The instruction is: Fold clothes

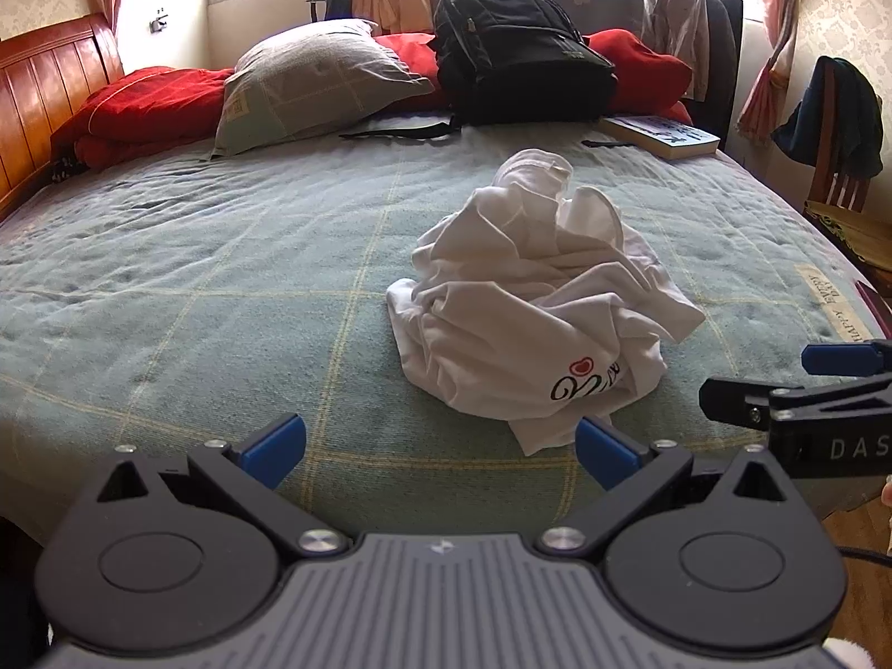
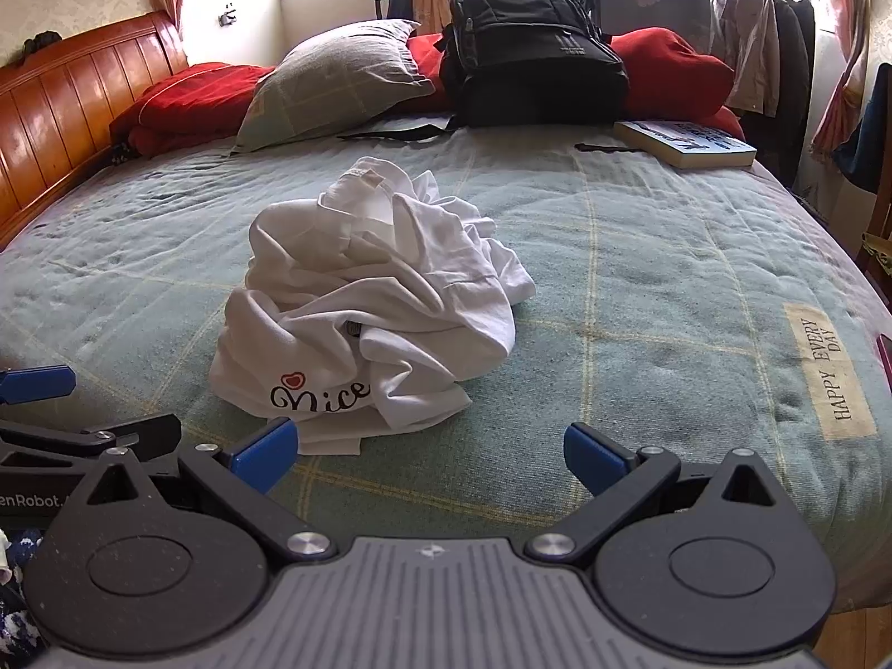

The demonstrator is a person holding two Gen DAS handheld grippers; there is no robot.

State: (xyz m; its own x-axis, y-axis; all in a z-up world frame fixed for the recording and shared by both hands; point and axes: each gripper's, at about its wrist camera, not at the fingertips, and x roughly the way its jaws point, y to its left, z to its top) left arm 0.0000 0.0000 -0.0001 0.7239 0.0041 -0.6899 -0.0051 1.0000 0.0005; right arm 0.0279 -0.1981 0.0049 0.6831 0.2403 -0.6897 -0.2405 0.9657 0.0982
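**A crumpled white shirt waits on the bed**

A white cotton T-shirt (image 1: pixel 535 301) lies in a messy heap in the middle of a big bed with a pale green checked blanket (image 1: pixel 195 279). The shirt is all scrunched up. On its near side you can see a small red heart and the black curly word "nice" (image 2: pixel 320 390).

The left gripper (image 1: pixel 440 449), black with blue finger pads, hangs over the near edge of the bed. Its two fingers are spread wide apart and hold nothing. The shirt's lowest flap sits just beside its right blue pad (image 1: pixel 605 449).

The right gripper (image 2: pixel 429 449) looks the same. Its fingers are also spread wide and hold nothing. The shirt's near edge is just beside its left blue pad (image 2: pixel 267 446); I cannot tell if they touch.

At the far side of the bed sit a grey-green square pillow (image 1: pixel 312 83), a black fabric backpack (image 1: pixel 518 56), a red folded quilt (image 1: pixel 145 106) and a thick book with a pale cover (image 1: pixel 660 136). A brown wooden headboard (image 1: pixel 50 89) stands on the left.
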